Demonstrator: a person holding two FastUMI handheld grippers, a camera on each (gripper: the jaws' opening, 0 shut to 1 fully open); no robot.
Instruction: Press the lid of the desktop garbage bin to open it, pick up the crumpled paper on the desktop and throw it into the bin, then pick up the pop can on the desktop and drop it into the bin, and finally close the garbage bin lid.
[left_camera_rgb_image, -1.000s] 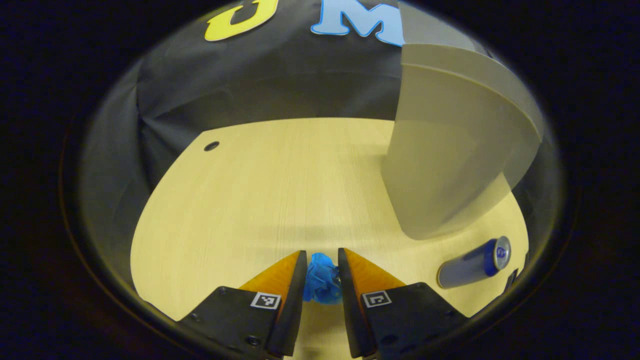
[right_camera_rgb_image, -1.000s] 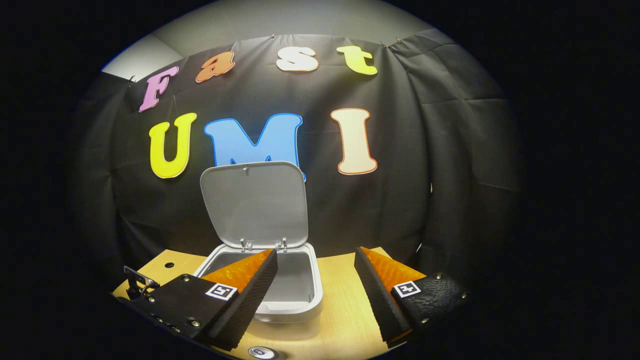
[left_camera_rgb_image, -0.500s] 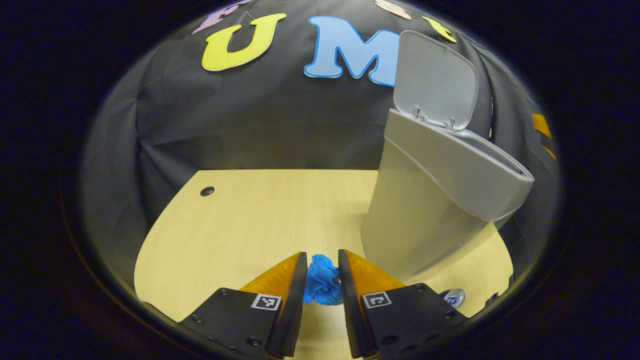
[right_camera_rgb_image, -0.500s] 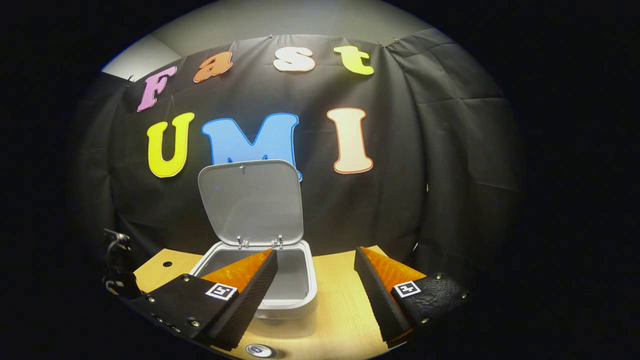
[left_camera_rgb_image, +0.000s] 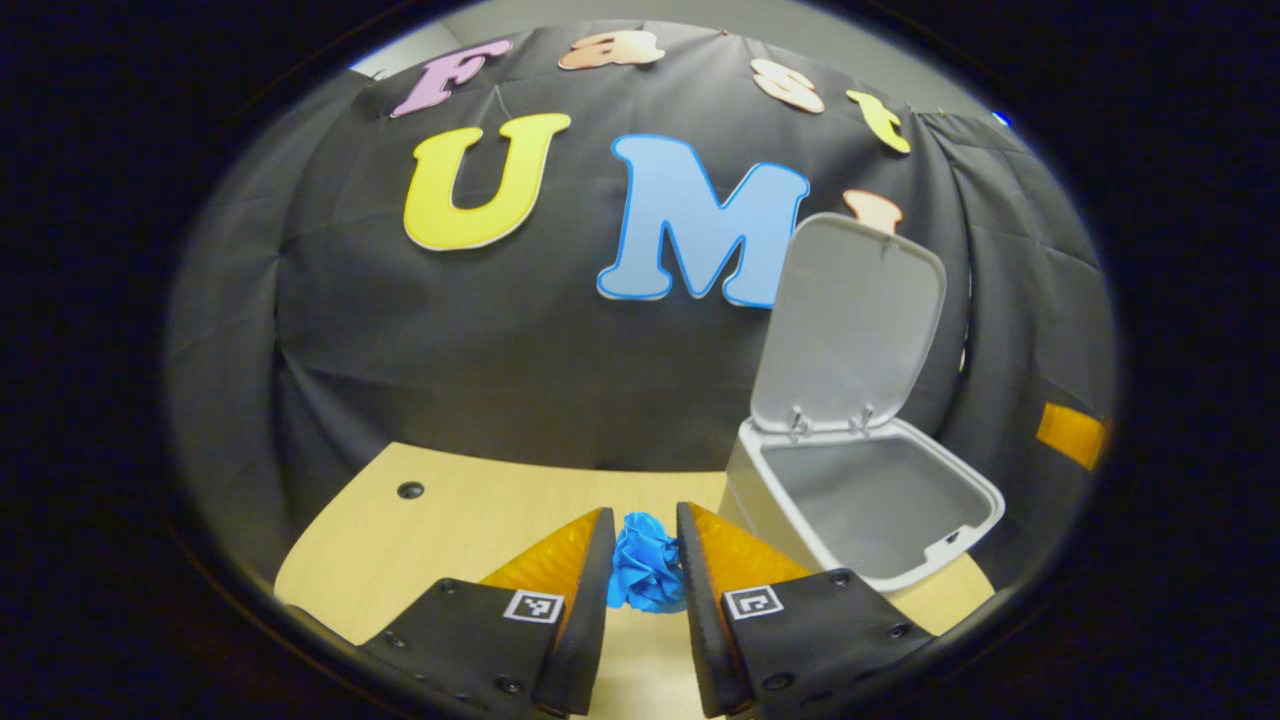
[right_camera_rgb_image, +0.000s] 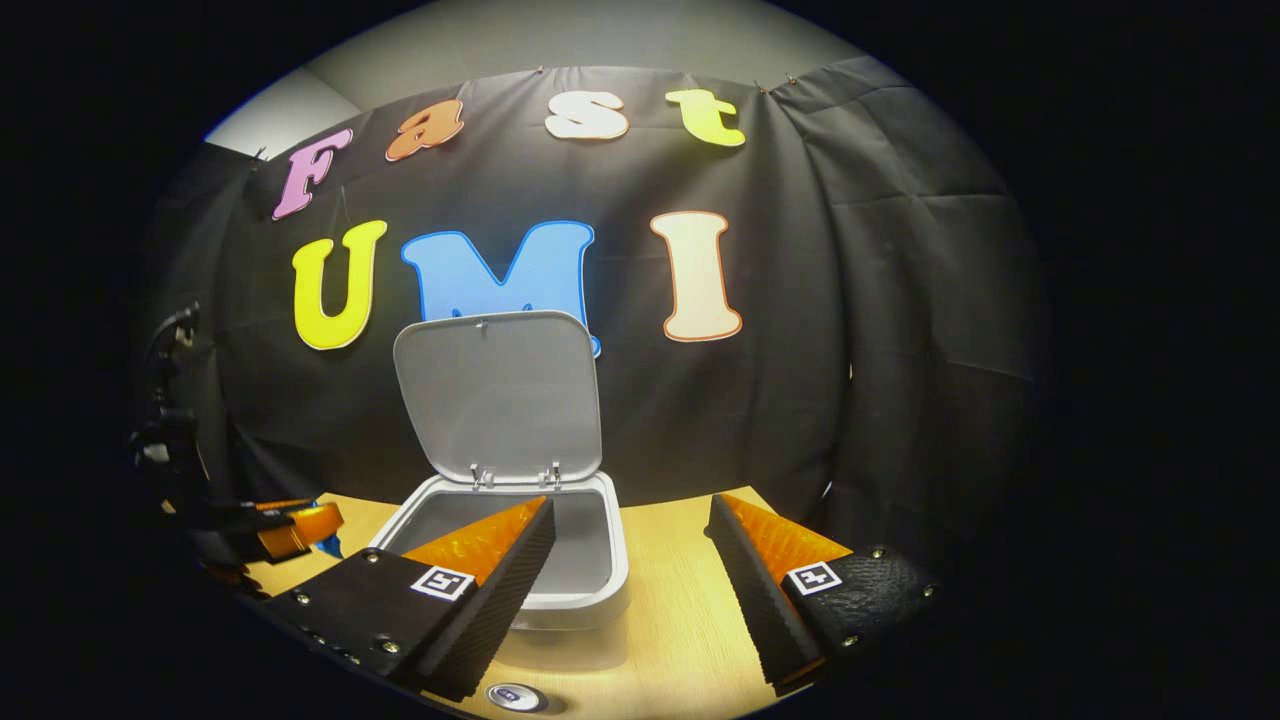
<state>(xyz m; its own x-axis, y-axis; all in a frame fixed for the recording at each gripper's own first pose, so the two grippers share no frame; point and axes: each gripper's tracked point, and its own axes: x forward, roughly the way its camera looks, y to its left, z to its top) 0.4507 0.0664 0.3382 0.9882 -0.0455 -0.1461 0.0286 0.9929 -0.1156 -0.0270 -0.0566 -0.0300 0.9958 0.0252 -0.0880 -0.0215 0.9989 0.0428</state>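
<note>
Left gripper view has the light wood desk (left_camera_rgb_image: 470, 500) against the black cloth wall (left_camera_rgb_image: 450, 330). Left of the bin (left_camera_rgb_image: 870, 500) — lid (left_camera_rgb_image: 850, 320) standing up, inside bare grey — the left gripper (left_camera_rgb_image: 645, 560) is clamped on the blue crumpled paper (left_camera_rgb_image: 645, 572). In front of the bin, the right gripper (right_camera_rgb_image: 630, 560) gapes wide above the pop can (right_camera_rgb_image: 515, 697) at the desk's near edge.

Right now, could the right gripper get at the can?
Probably yes. The right gripper is open and holds nothing, and the can lies on the table just below it, in front of the bin, with nothing between.
</note>
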